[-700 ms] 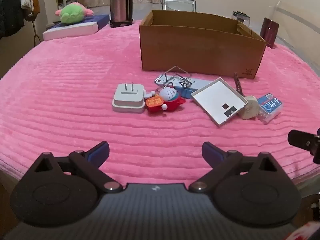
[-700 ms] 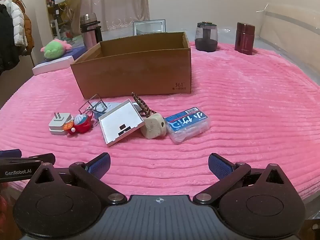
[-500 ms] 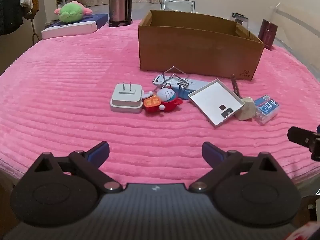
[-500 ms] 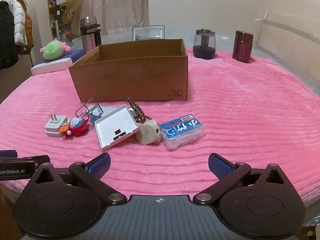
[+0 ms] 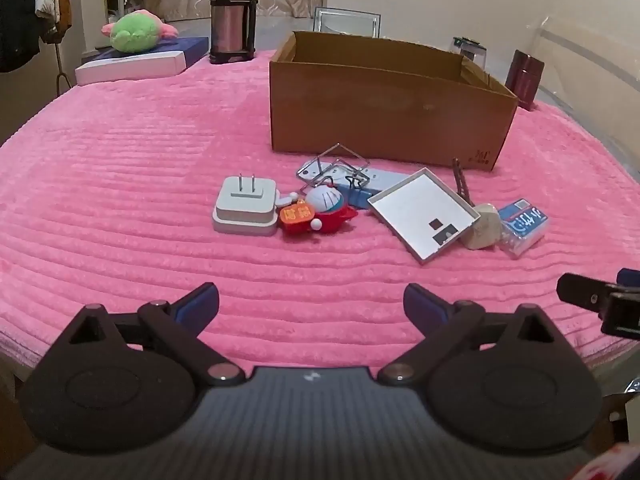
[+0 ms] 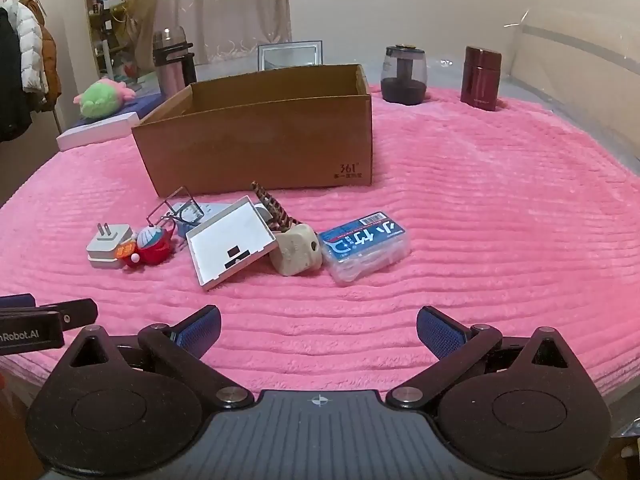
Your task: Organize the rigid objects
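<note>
A pink plush blanket [image 6: 480, 200] carries an open cardboard box [image 6: 260, 148]; just before it lie a white lid [image 6: 230, 248], a blue-labelled plastic case [image 6: 364, 246] (perhaps floss picks) and a plug adapter [image 5: 246, 210]. Left gripper [image 5: 311, 306] and right gripper [image 6: 319, 330] hover spread, empty.

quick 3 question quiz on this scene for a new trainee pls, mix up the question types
1. True or false: the left gripper is shut on the white plug adapter.
2. Which item lies farthest right in the row in front of the cardboard box? A) red and blue toy B) blue-labelled clear case C) white square tray
3. Fill in: the right gripper holds ____.

Key
1. False; its jaws stand open, short of the items.
2. B
3. Nothing; its jaws stand open over bare pink blanket.
</note>
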